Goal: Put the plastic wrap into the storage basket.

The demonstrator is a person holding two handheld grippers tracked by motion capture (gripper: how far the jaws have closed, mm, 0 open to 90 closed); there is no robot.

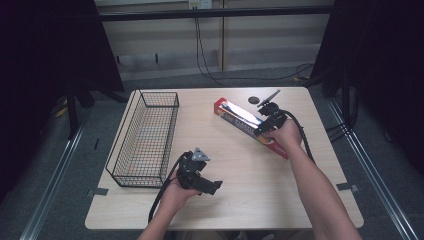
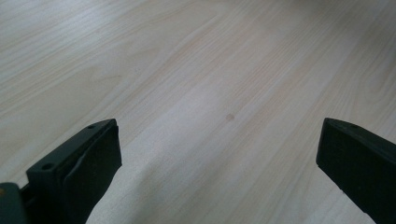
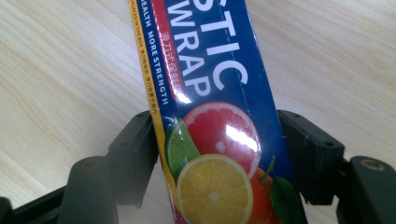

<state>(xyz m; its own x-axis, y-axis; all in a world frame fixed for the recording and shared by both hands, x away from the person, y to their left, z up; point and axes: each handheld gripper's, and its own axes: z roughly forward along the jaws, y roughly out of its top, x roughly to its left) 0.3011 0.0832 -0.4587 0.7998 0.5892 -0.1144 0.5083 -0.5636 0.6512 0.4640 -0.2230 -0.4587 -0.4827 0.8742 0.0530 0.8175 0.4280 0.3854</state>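
My right tongs [image 1: 263, 128] are clamped on the plastic wrap box [image 3: 215, 116], one jaw pressed to each long side. The box lies slanted on the table [image 1: 250, 175], right of centre in the high view. My left tongs [image 1: 207, 186] hang wide open over bare wood, lower middle of frame, just right of the wire basket [image 1: 145, 135].

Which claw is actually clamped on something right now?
The right claw: its jaws sit against both long sides of the plastic wrap box. The left claw is open over bare table, gripping nothing.
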